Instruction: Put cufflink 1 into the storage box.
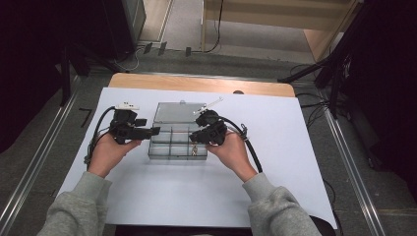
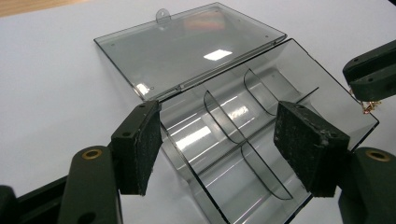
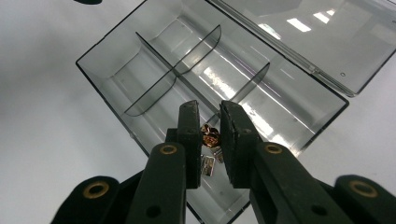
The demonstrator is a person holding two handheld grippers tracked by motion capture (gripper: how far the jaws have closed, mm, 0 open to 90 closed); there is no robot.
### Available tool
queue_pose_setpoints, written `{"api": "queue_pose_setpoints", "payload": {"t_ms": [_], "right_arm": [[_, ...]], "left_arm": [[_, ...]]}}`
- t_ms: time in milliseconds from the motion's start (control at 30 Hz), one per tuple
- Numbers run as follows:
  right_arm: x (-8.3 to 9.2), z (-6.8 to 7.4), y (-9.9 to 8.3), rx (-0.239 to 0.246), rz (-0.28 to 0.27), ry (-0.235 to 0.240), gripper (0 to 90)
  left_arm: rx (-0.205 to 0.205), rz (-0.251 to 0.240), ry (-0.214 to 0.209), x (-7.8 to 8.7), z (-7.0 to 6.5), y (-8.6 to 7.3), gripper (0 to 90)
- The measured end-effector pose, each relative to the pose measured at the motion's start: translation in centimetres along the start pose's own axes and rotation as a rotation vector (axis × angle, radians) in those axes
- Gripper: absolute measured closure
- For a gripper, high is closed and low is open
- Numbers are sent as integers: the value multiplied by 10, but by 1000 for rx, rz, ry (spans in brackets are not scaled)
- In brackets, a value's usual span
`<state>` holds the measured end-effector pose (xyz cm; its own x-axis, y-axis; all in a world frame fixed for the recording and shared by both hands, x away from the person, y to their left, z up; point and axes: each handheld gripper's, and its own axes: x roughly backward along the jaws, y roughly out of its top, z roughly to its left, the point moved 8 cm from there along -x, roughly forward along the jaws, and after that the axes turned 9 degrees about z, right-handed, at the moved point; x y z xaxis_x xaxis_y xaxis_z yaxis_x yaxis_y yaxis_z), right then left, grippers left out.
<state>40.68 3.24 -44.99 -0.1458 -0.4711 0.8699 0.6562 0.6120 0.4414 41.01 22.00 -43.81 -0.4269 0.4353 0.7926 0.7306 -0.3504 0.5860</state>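
A clear plastic compartment box [image 1: 169,147] lies open on the white table sheet, its lid [image 1: 179,112] flat behind it. My left gripper [image 1: 154,132] stands open at the box's left end; in the left gripper view its pads [image 2: 142,144] straddle the near corner of the box [image 2: 280,79]. My right gripper [image 1: 195,139] hangs over the box's near right compartment. In the right gripper view it [image 3: 210,126] is shut on a small copper-gold trinket [image 3: 210,135], with a small silvery tag [image 3: 208,166] dangling below. The other compartments [image 3: 154,56] look empty.
The white sheet [image 1: 275,147] covers a wooden table whose far edge [image 1: 196,83] shows. Beyond it are floor cables and dark stands. From the left gripper view, the right gripper [image 2: 371,70] is at the far right with a gold chain [image 2: 371,106] hanging.
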Motion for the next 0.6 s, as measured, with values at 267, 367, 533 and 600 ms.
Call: {"api": "queue_pose_setpoints", "payload": {"t_ms": [267, 367, 533, 600], "right_arm": [[-5, 5, 5, 13, 6, 0, 802], [-8, 7, 7, 14, 10, 6, 802], [-16, 11, 7, 18, 25, 14, 802], [-19, 12, 8, 23, 30, 17, 801]], "left_arm": [[1, 9, 6, -1, 1, -1, 327], [2, 6, 5, -1, 2, -1, 327], [4, 5, 7, 0, 3, -1, 327], [4, 5, 7, 0, 3, -1, 327]]}}
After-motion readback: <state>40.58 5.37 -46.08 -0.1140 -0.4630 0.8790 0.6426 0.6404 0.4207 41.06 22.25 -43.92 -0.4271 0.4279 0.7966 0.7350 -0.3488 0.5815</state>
